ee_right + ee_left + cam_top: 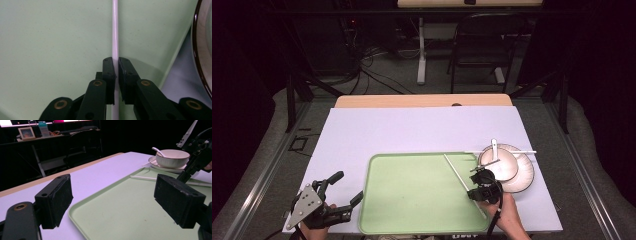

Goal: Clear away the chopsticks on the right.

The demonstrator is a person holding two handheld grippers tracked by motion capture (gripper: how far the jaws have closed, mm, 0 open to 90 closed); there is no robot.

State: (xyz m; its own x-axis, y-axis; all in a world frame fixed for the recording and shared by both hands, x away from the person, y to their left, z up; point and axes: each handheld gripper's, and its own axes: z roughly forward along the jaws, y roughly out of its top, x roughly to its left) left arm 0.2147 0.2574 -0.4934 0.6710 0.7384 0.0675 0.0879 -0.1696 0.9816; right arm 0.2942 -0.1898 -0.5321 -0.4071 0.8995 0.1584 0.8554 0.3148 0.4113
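White chopstick (462, 177) lies diagonal on tray (412, 200) | right tool (478, 189) pinches it | left tool (346, 187) spread

I see the table (422, 130) under a pale lilac cover; the green tray (412, 195) lies on it; right of the tray, a plate (526, 175).

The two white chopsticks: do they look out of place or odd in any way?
Yes, they are split up. One chopstick lies slanted on the green tray, clamped in the right claw. The other chopstick lies apart, behind the bowl, on the plate's far rim.
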